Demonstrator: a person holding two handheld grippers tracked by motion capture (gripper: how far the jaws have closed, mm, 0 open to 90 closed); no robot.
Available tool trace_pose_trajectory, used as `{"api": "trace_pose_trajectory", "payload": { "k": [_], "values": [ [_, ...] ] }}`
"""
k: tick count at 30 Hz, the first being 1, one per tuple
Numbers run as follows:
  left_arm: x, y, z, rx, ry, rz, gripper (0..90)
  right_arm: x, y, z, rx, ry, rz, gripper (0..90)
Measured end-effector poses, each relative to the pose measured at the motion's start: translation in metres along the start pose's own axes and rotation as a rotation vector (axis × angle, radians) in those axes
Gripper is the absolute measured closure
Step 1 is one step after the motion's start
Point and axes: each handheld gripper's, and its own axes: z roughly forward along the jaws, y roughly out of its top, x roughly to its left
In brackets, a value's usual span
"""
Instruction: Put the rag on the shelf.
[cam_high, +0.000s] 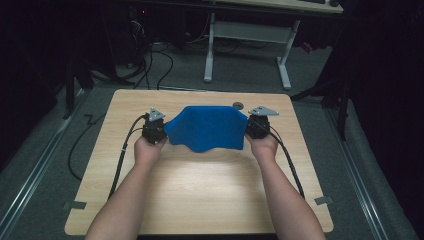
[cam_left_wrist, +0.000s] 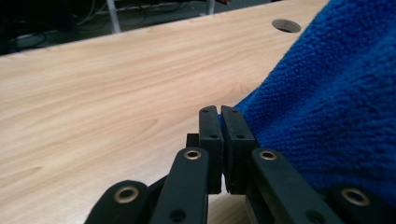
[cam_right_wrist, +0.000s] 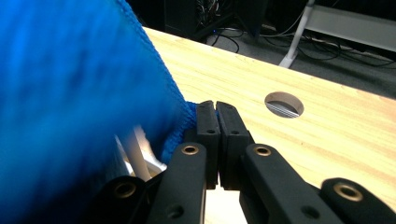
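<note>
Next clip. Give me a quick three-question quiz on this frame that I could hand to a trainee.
1. True or false: the blue cloth lies flat on the table.
2. What does each tool, left tool and right tool, grip?
3. Which feature sits in the tabletop beyond the cloth: A a round hole, B a drawer, C a cup?

Key:
1. False; it hangs stretched between the two tools, sagging in the middle.
2. One end of the cloth each, jaws shut on it.
3. A.
</note>
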Motion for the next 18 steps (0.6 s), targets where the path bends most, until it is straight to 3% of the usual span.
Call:
{"api": "trace_pose_trajectory", "payload": {
  "k": [10, 18],
  "values": [
    [-0.004, -0.006, 0.011, 0.028, -0.023, -0.024, 86.9, -0.007, -0.020, -0.001, 0.027, -0.001, 0.030, 89.4],
    [-0.005, -0.009, 0.015, 0.053, -0.035, -0.034, 83.8, -0.007, -0.029, 0.001, 0.036, -0.001, 0.026, 89.2]
  ]
}}
